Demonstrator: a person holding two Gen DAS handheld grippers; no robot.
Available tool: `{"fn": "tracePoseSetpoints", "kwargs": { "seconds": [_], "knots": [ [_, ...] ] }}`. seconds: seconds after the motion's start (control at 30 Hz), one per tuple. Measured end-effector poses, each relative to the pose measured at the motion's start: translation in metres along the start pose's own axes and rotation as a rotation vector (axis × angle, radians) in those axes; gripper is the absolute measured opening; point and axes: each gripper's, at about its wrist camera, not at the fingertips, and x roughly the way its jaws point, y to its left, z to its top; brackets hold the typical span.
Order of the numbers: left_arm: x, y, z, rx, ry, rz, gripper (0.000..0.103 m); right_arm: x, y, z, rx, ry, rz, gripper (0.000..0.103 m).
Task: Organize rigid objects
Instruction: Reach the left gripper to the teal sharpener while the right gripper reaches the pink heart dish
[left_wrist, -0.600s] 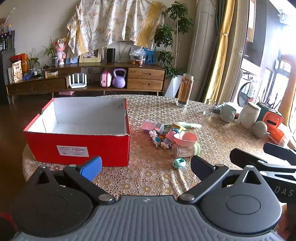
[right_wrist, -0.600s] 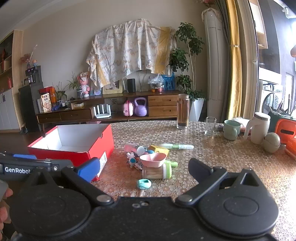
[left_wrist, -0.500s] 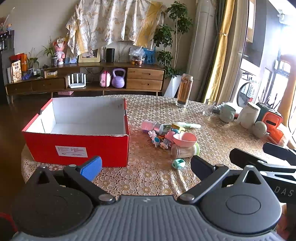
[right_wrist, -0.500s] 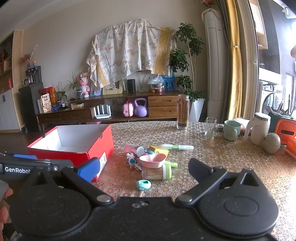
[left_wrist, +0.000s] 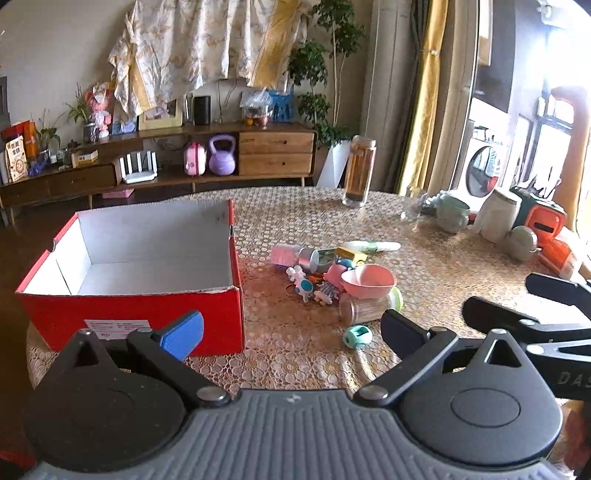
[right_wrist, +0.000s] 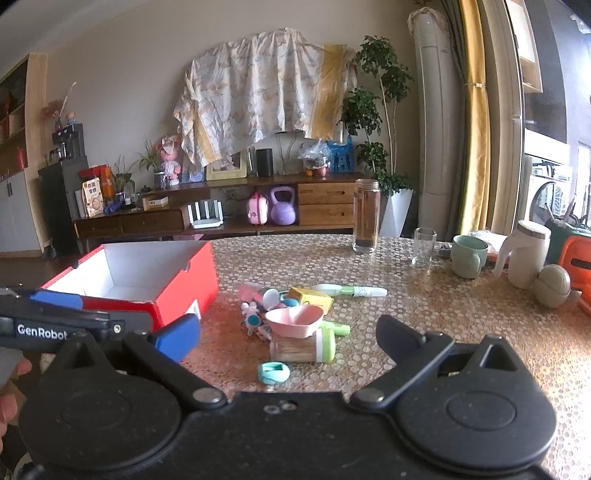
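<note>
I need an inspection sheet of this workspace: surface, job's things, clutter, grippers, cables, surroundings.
Surface: round table under a lace cover.
Job's things: open red box, empty; pile of small toys beside it, pink bowl on top, teal ring apart.
Clutter: tall jar, glass, green mug, white jug.
Grippers: left gripper and right gripper open, empty.
Cables: nothing seen on the table.
Surroundings: sideboard, plant, curtain.

Box left on table, toy pile right of it, mugs behind at right
</note>
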Motion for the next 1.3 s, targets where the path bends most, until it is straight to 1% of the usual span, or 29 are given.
{"fn": "tracePoseSetpoints", "kwargs": {
  "seconds": [0.13, 0.2, 0.3, 0.47, 0.53, 0.63, 0.77, 0.83, 1.07, 1.13, 1.23, 1.3],
  "knots": [
    [0.024, 0.004, 0.006, -0.043, 0.036, -0.011, 0.103, 0.023, -0.02, 0.004, 0.025, 0.063, 0.007, 0.101],
    [0.036, 0.004, 0.006, -0.048, 0.05, -0.022, 0.103, 0.034, -0.027, 0.002, 0.02, 0.094, 0.014, 0.1],
    [0.051, -0.003, 0.003, -0.016, 0.067, -0.037, 0.103, 0.049, -0.032, 0.0, -0.006, 0.129, 0.011, 0.097],
    [0.071, -0.022, -0.002, 0.039, 0.053, -0.039, 0.103, 0.078, -0.045, 0.007, -0.005, 0.172, 0.009, 0.097],
    [0.079, -0.026, -0.003, 0.044, 0.054, -0.038, 0.103, 0.089, -0.048, 0.012, -0.01, 0.185, 0.017, 0.094],
    [0.093, -0.031, -0.007, 0.043, 0.063, -0.055, 0.103, 0.107, -0.052, 0.018, -0.016, 0.209, 0.052, 0.094],
    [0.114, -0.037, -0.013, 0.054, 0.093, -0.049, 0.103, 0.127, -0.05, 0.025, -0.042, 0.255, 0.096, 0.094],
    [0.123, -0.04, -0.017, 0.056, 0.114, -0.053, 0.103, 0.137, -0.047, 0.025, -0.061, 0.263, 0.099, 0.094],
    [0.15, -0.052, -0.028, 0.087, 0.157, -0.075, 0.102, 0.171, -0.039, 0.02, -0.082, 0.319, 0.126, 0.088],
    [0.157, -0.054, -0.03, 0.085, 0.168, -0.085, 0.102, 0.18, -0.038, 0.017, -0.086, 0.336, 0.13, 0.083],
    [0.166, -0.058, -0.034, 0.099, 0.182, -0.084, 0.101, 0.191, -0.036, 0.014, -0.086, 0.351, 0.143, 0.083],
    [0.172, -0.06, -0.035, 0.109, 0.197, -0.087, 0.092, 0.196, -0.032, 0.014, -0.098, 0.354, 0.142, 0.082]
  ]
}}
